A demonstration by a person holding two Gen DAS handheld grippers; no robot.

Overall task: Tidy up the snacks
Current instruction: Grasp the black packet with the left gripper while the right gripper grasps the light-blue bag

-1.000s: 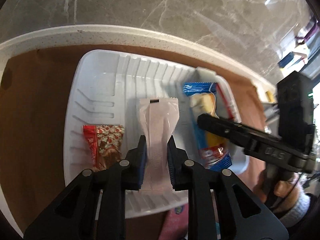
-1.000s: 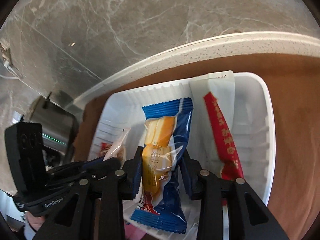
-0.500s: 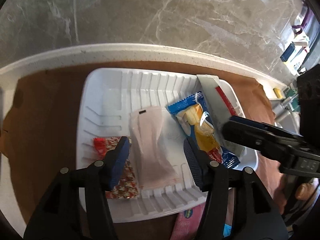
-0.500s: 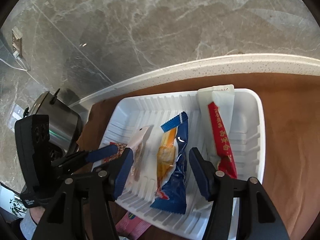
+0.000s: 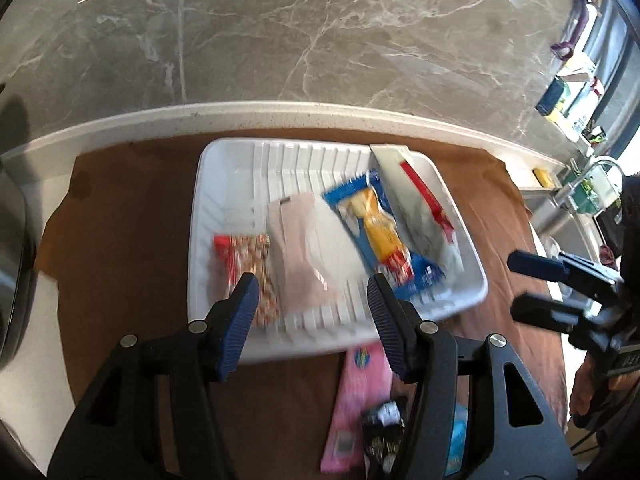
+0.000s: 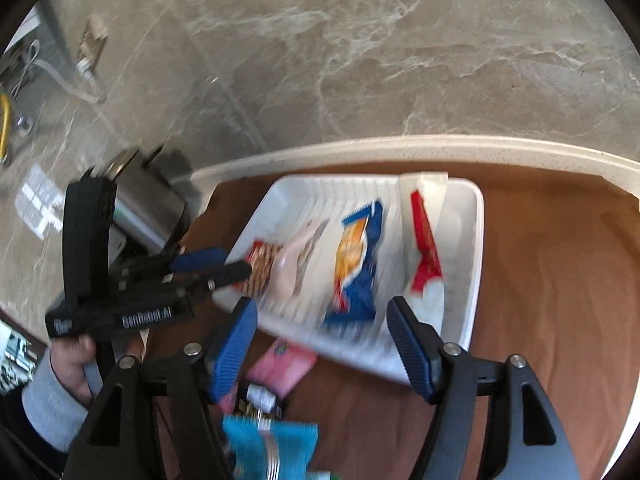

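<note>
A white tray (image 5: pixel 208 216) is seen on the brown cloth, holding four snacks side by side: a red-striped white pack (image 5: pixel 416 208), a blue-and-orange pack (image 5: pixel 380 232), a pale pink pack (image 5: pixel 304 252) and a red patterned one (image 5: pixel 248 268). The pink and blue packs, pinched a second ago, have been let go and left lying in the tray. The left gripper (image 5: pixel 312 304) is spread and empty, the right gripper (image 6: pixel 320 332) is still opening with nothing held, so the loose snacks below the tray are judged next.

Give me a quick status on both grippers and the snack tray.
Left gripper open, empty. Right gripper opening, empty. Four snacks lying in white tray; pink packet outside it.
</note>
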